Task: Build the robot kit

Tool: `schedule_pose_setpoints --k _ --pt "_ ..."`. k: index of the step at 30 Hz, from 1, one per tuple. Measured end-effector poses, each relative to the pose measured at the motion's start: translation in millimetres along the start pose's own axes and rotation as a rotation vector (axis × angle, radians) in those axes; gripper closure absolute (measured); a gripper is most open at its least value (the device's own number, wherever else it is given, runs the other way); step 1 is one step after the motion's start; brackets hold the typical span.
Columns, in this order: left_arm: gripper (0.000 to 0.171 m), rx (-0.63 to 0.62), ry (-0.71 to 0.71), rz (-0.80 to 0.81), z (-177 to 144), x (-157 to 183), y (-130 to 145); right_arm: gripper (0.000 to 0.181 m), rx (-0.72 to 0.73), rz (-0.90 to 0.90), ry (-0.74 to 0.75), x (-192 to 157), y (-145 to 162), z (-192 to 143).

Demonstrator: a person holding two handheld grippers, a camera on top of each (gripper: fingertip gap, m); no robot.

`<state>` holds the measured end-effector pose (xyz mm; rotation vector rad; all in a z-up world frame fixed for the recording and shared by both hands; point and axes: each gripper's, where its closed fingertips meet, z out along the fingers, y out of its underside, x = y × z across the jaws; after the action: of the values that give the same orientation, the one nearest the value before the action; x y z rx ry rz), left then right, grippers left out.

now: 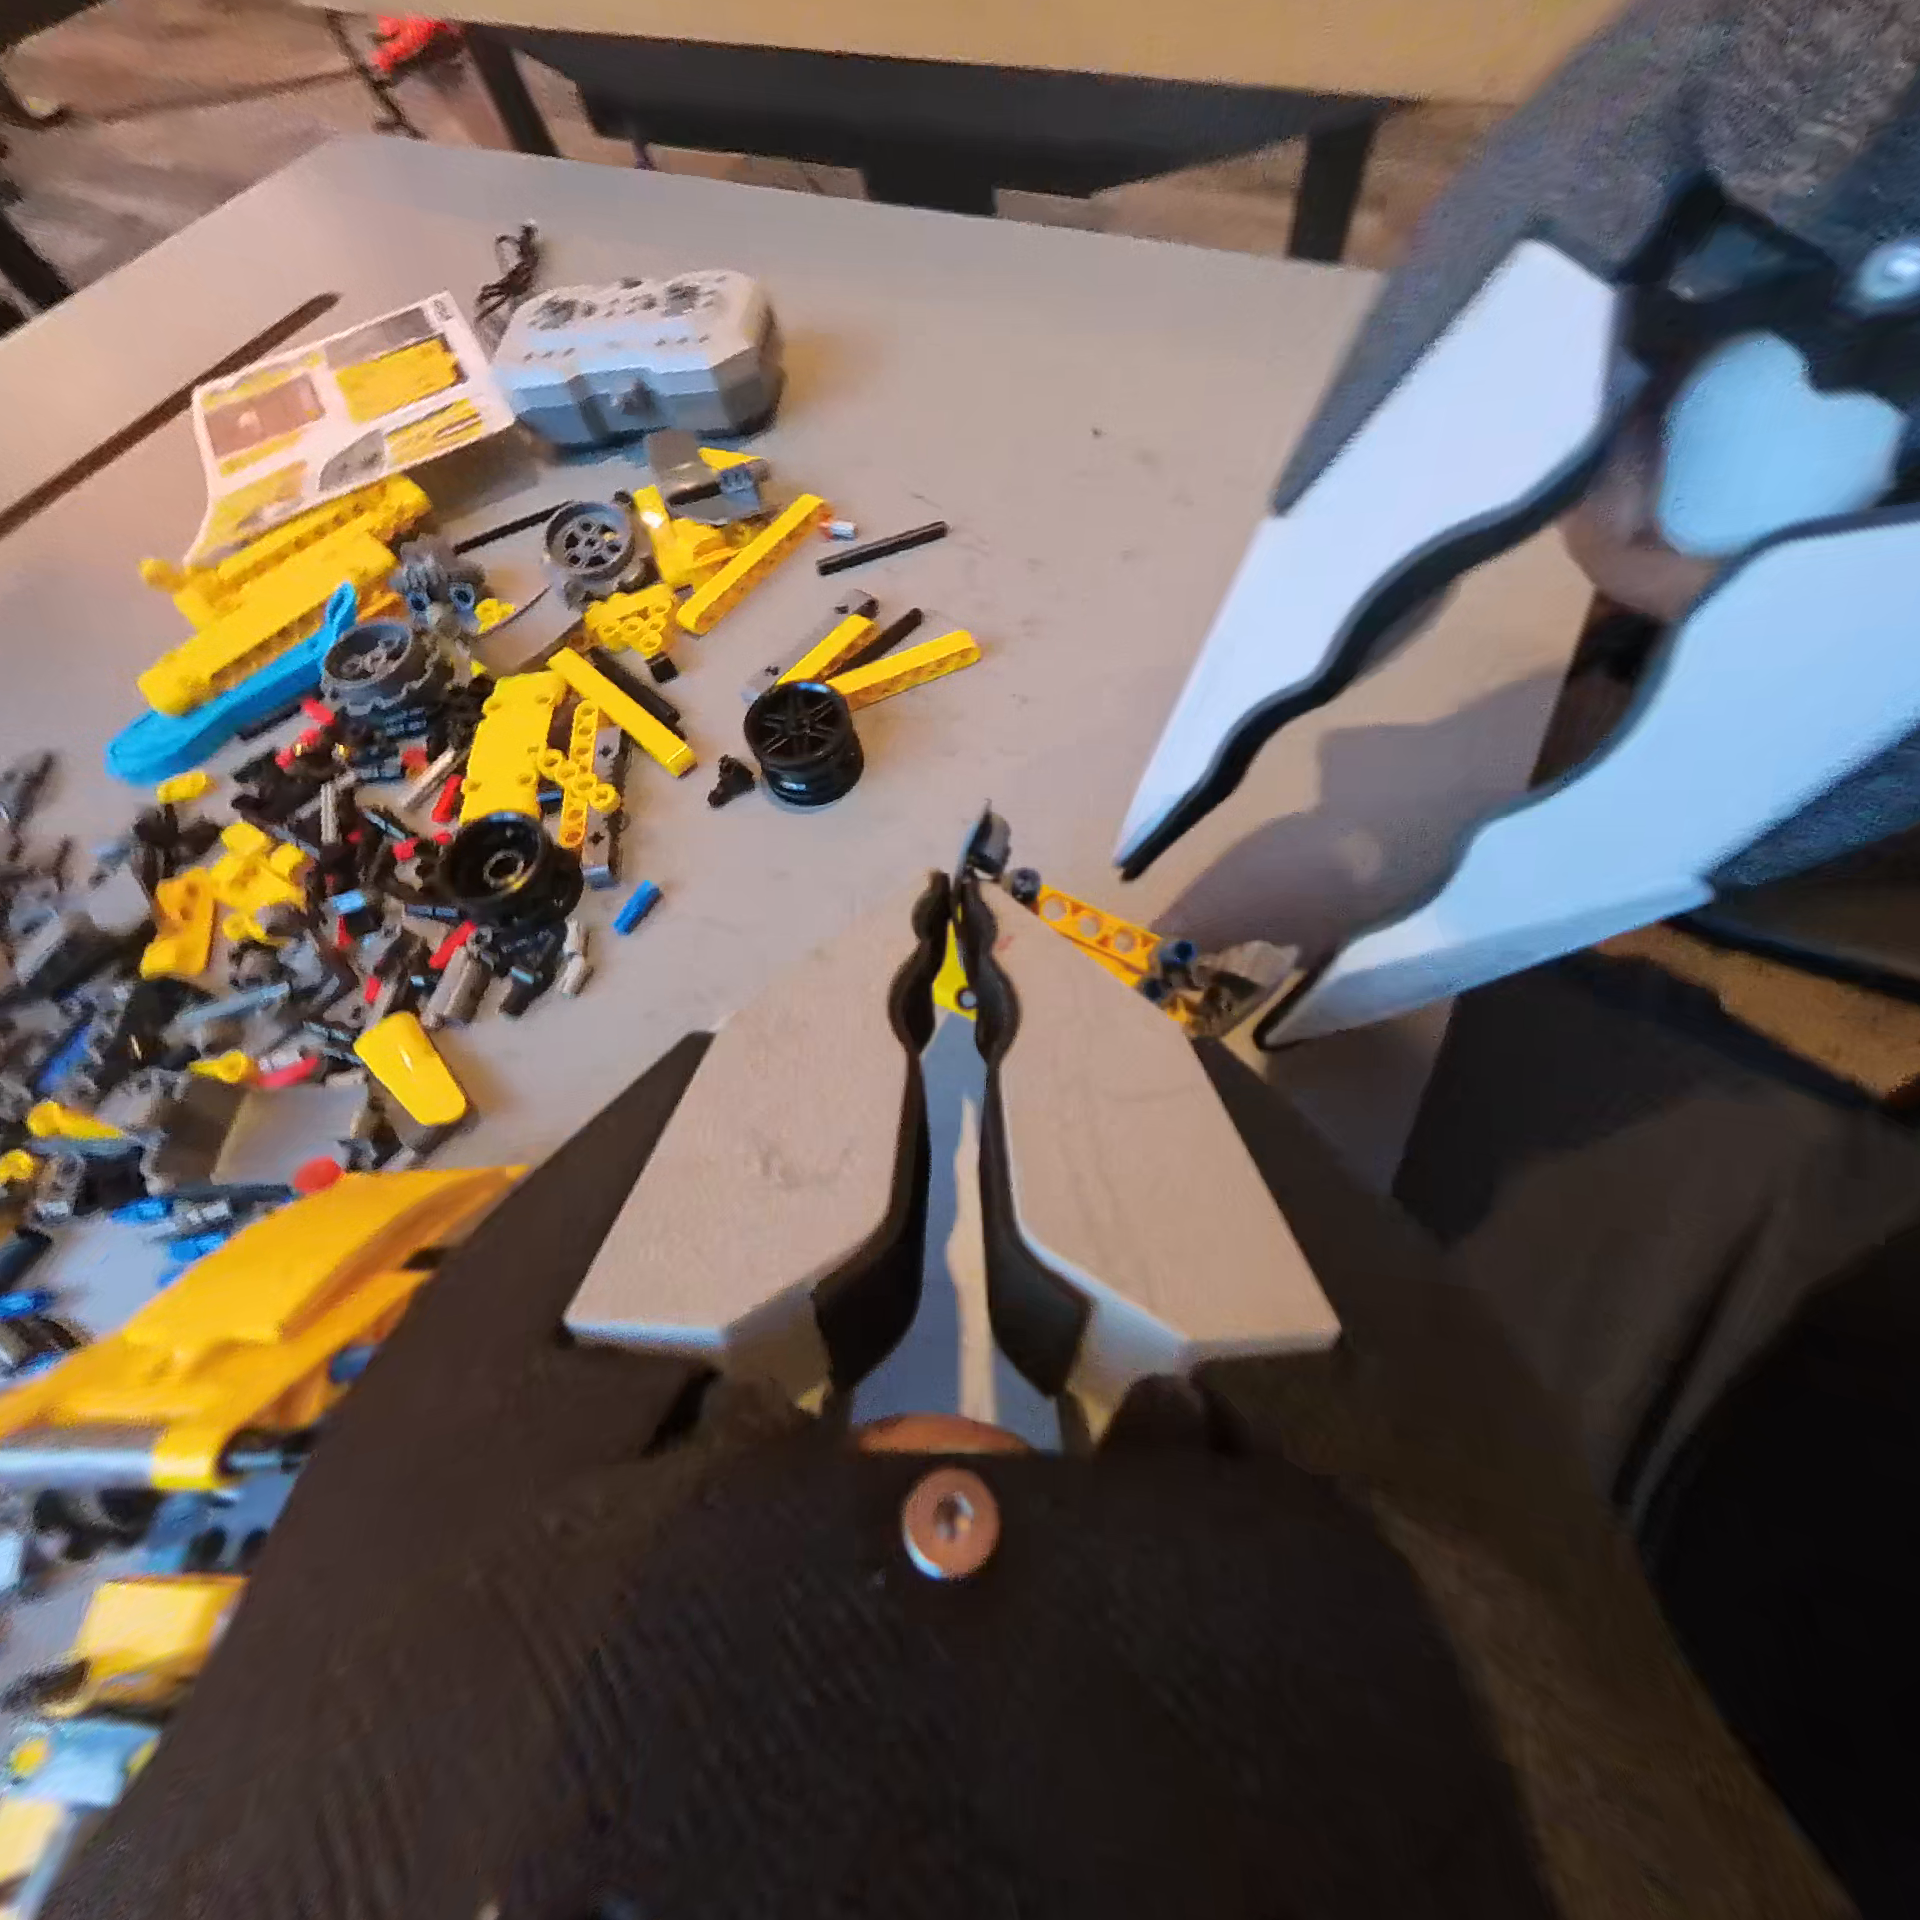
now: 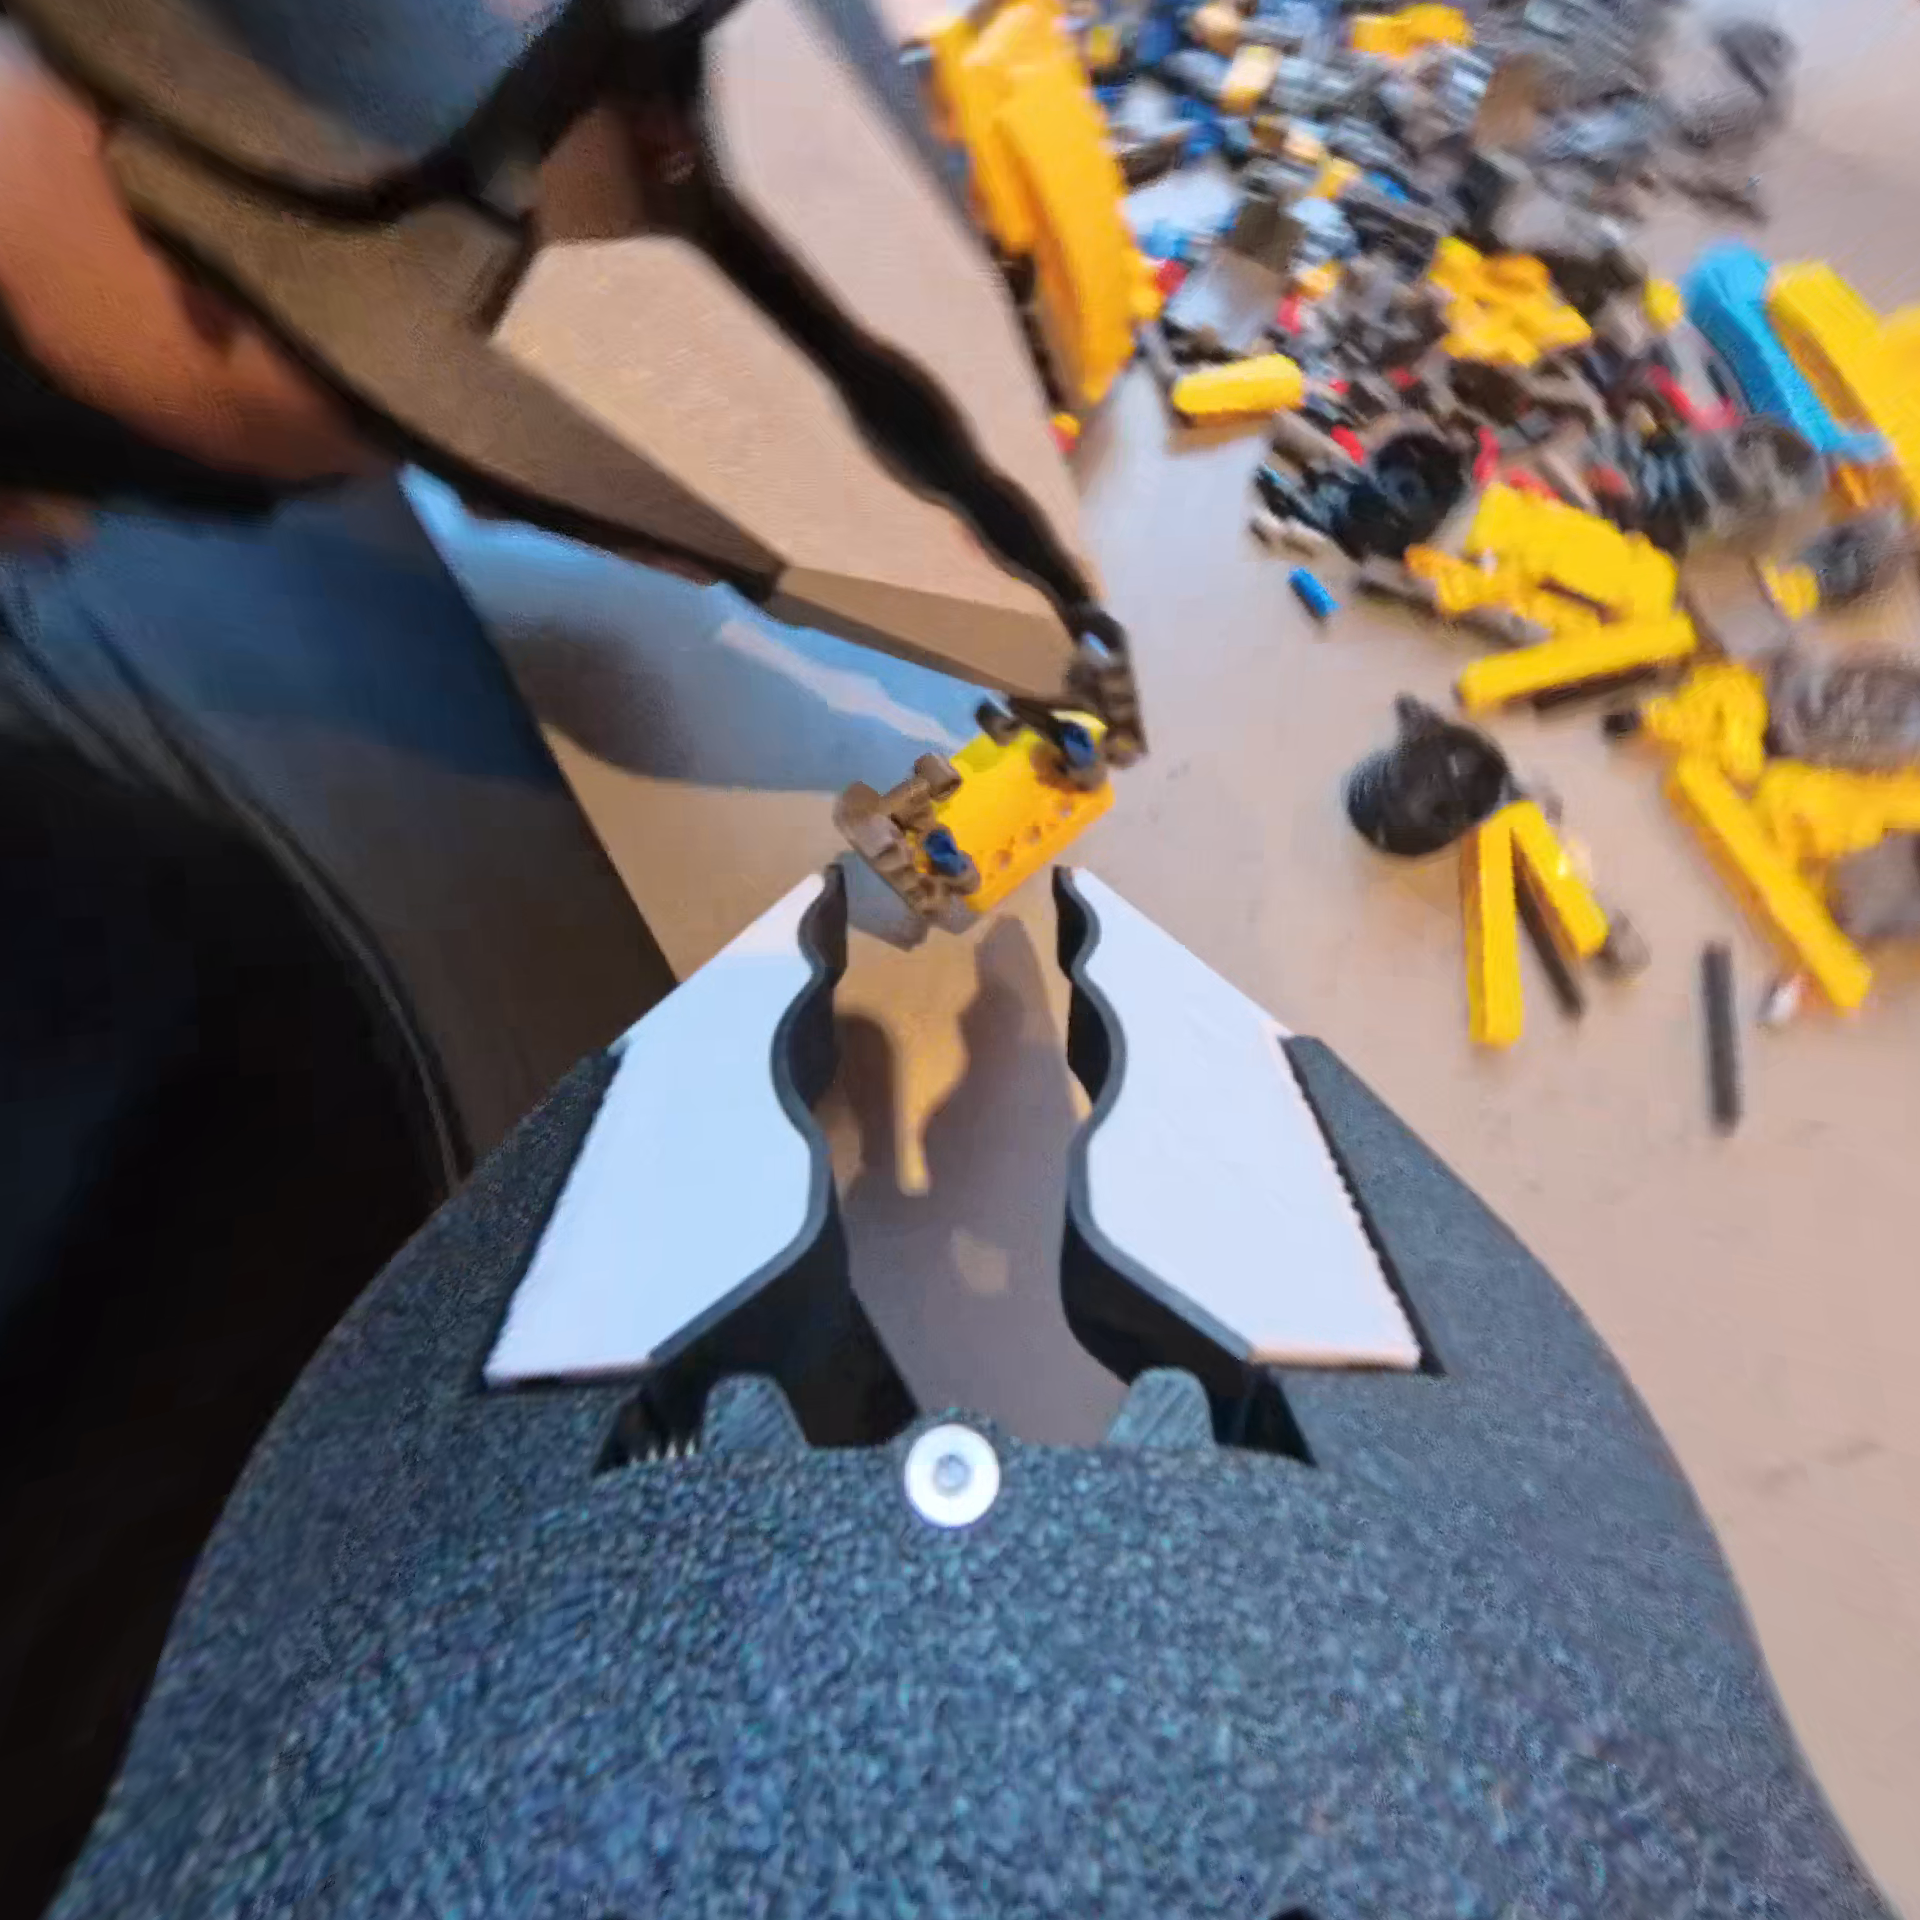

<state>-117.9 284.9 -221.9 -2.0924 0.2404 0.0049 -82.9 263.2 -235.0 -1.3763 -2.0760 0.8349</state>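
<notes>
The left gripper [image 1: 954, 894] is squeezed almost shut. Its tips pinch one end of a small yellow beam piece [image 1: 1101, 935] with holes in it, and hold it up above the near edge of the grey table [image 1: 1039, 395]. Little grey and blue bits are stuck on the beam's ends.

The right gripper [image 2: 940, 883] is wide open and holds nothing. Its two white fingers [image 2: 1184, 1122] sit on each side of the far, grey end of the beam. From the right wrist view, the beam hangs just past the tips, and I cannot tell if they touch it.

Farther out on the table lies a black wheel [image 1: 802, 740] by some long yellow beams [image 1: 904, 665]. To the left of it is a big messy pile of yellow, black, blue and red building pieces [image 1: 343, 810]. A long blue piece [image 1: 223, 707] sits in the pile.

At the far side of the table are a grey box [image 1: 636, 353] and a folded paper sheet [image 1: 343, 400]. Behind it stands another table [image 1: 935, 62] with dark legs.
</notes>
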Motion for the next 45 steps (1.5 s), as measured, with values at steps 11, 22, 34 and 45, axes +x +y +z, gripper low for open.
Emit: schedule_pose_setpoints --k 11,22,34,45 --pt "0.171 0.243 -0.225 -0.365 -11.2 -25.7 -12.1 0.130 0.381 0.356 0.406 19.1 -10.9 0.2" --pt "0.170 0.244 -0.117 -0.578 -6.0 -7.4 -7.4 0.148 0.287 -0.150 0.715 34.6 -21.5 -14.8" --pt "0.168 0.143 -0.161 -0.338 -6.9 -0.4 3.5 0.154 0.299 -0.328 0.527 27.4 -14.9 -10.9" --pt "0.169 0.061 -0.140 -0.176 -2.8 4.4 8.8 0.157 0.268 -0.419 0.456 20.1 -3.0 -6.6"
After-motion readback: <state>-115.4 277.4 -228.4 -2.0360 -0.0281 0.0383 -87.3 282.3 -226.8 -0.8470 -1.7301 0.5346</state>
